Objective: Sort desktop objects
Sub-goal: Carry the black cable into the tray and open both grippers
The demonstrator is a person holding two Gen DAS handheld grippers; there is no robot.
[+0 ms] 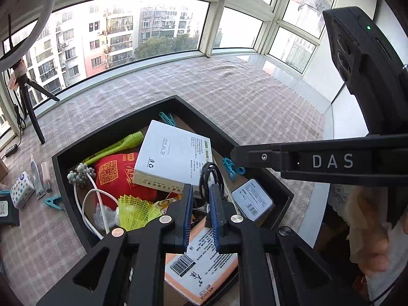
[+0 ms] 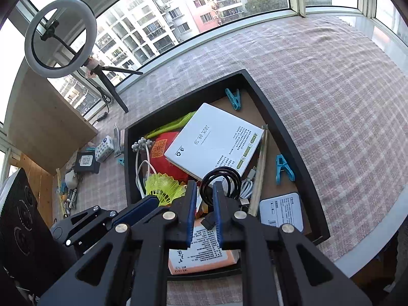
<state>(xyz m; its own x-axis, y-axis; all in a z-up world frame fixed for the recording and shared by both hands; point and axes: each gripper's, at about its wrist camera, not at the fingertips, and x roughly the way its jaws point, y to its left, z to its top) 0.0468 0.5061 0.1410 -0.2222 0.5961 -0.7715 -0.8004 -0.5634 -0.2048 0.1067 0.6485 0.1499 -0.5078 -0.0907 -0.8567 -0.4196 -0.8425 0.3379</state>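
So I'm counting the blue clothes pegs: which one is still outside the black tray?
The peg lying on the checked cloth by the tray's left wall, near the tubes. The others lie inside the tray.

A black tray (image 2: 288,137) on the checked tabletop (image 2: 331,81) holds a tilted white box (image 2: 214,140) over a red pouch (image 2: 163,150), a yellow shuttlecock (image 2: 163,183), a coiled black cable (image 2: 221,178), blue clothespins (image 2: 283,167), and an orange-edged packet (image 2: 201,255).
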